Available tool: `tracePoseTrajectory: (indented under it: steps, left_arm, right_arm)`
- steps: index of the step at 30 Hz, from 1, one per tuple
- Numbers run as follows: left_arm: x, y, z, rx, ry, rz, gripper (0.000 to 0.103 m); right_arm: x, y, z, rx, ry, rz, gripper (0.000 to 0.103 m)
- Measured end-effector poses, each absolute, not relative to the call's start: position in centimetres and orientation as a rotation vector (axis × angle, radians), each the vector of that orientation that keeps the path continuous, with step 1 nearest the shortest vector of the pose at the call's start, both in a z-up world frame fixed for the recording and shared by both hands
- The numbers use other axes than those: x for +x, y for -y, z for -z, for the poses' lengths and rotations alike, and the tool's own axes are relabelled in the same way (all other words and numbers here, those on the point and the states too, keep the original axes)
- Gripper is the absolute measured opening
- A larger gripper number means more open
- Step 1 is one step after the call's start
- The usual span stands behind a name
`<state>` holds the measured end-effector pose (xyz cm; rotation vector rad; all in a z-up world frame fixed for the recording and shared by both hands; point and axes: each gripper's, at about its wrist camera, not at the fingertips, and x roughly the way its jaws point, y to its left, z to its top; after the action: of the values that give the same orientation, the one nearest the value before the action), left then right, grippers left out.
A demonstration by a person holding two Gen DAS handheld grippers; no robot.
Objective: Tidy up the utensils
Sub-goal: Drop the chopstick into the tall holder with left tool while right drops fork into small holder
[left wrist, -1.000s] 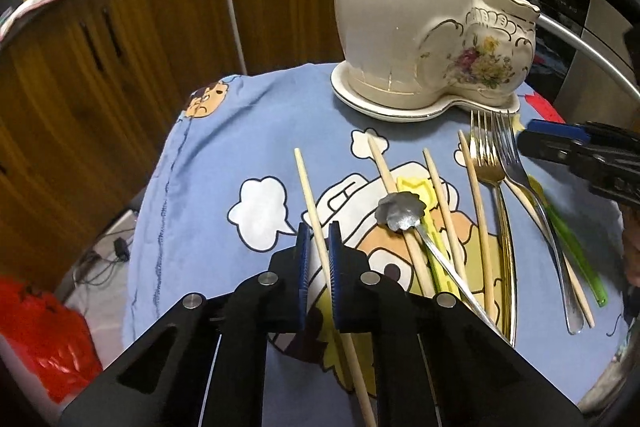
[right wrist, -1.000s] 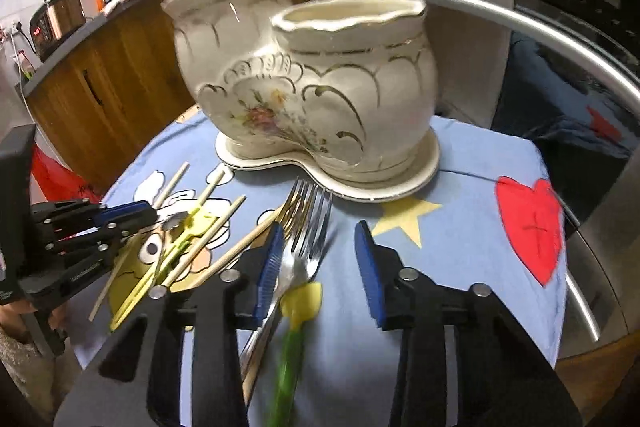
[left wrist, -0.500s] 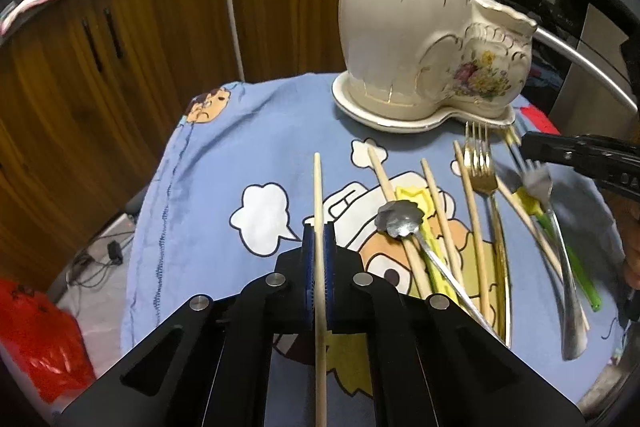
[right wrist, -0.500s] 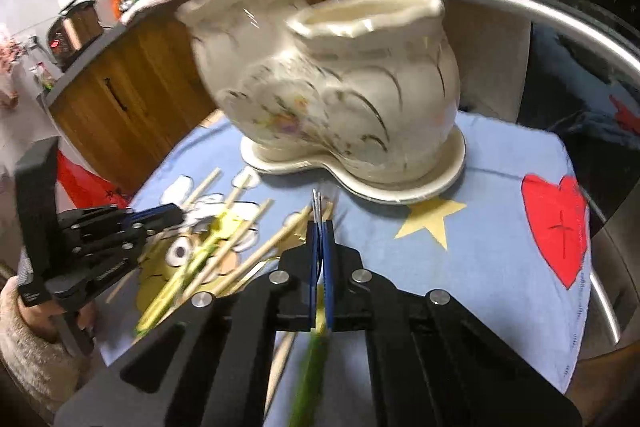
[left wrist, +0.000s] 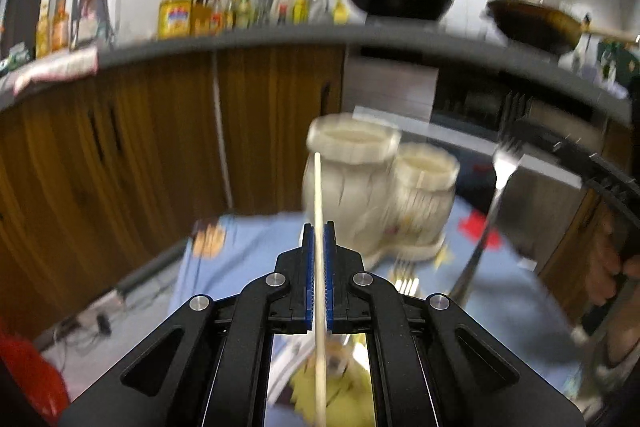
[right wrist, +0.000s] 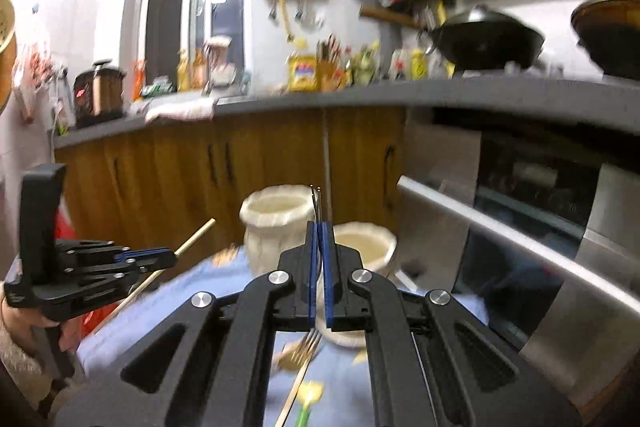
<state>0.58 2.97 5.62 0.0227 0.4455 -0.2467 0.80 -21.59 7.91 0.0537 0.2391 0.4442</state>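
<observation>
Left gripper (left wrist: 319,227): jaws clamped on a chopstick (left wrist: 318,195), held in the air, tip in front of the taller pot of the holder (left wrist: 352,195).
Right gripper (right wrist: 319,227): jaws clamped on a fork (left wrist: 498,183), raised near the holder.
Cloth (left wrist: 256,251): gold fork (right wrist: 298,351) lying flat.

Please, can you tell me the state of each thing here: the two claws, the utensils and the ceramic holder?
Left claw: shut on chopstick, lifted, pointing up.
Right claw: shut on silver fork, lifted, tines up.
Ceramic holder: upright on the blue cloth, both mouths open.
Gold fork: lying on the cloth.
</observation>
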Motion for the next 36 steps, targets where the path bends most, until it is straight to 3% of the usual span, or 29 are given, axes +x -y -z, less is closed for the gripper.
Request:
tracePoseTrajectory:
  steps: [7,12,24,36]
  left_arm:
    - [6.1,-0.5,-11.8,-0.038,-0.301,0.321,0.005]
    - [11.4,0.9,-13.1,-0.112,-0.276,0.352,0.005]
    - [16.5,2.6,-10.5,-0.094,-0.146,0.272,0.005]
    - [13.8,1.0,-7.1,-0.090,-0.240,0.313,0.005]
  right_arm:
    - [3.8,23.4,-13.1,0.098,-0.102,-0.317,0.002]
    - [6.0,24.3,-13.0,0.090,-0.075,-0.214,0.002]
    - [9.4,23.7,-8.6,0.030,-0.193,-0.215,0.002]
    - [11.4,22.3,-6.6,0.011,-0.320,-0.304,0.003]
